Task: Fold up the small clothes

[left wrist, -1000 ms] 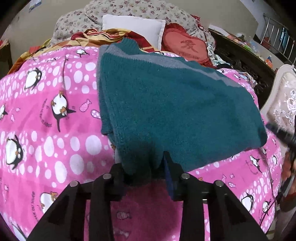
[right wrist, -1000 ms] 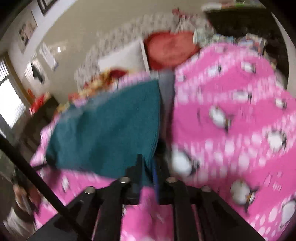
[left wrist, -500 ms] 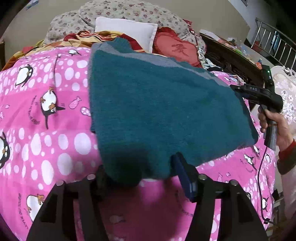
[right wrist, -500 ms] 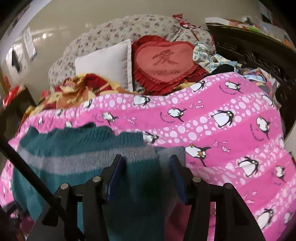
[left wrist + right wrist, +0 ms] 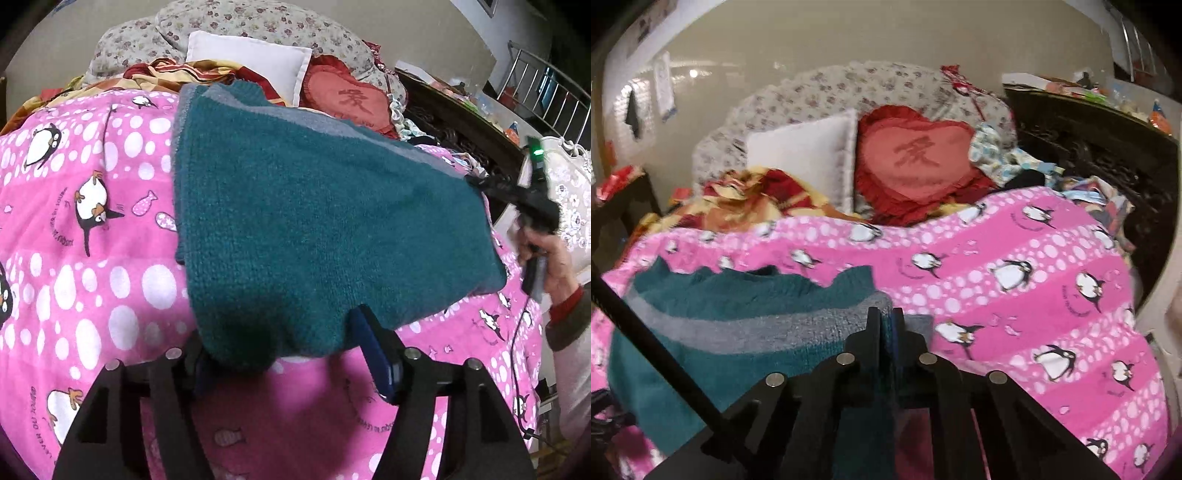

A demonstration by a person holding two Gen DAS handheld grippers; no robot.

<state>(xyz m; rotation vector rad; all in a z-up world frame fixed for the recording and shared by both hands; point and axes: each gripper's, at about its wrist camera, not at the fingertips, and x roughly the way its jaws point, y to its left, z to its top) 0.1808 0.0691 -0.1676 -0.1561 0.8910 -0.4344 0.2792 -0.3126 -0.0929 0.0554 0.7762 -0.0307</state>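
A teal knit sweater [image 5: 325,221] with a grey stripe lies folded on the pink penguin blanket [image 5: 92,229]. My left gripper [image 5: 280,332] is at its near corner with the jaws opening wide. The corner droops between them and covers the left finger, while the blue-padded right finger [image 5: 373,350] stands clear of the cloth. At the sweater's right edge a hand holds my right gripper [image 5: 517,195]. In the right wrist view the right gripper [image 5: 886,317] is shut on the sweater [image 5: 738,332] near its grey stripe, with teal cloth pinched between the fingers.
A white pillow [image 5: 805,155], a red heart cushion [image 5: 916,158] and a crumpled red-and-yellow cloth [image 5: 750,199] lie at the bed's head. Dark carved furniture [image 5: 1089,155] runs along the right side. A black cable [image 5: 517,332] hangs from the right gripper.
The left jaws have spread apart and let go of the sweater's near corner. The right gripper swung across to the grey-striped edge and closed on it.
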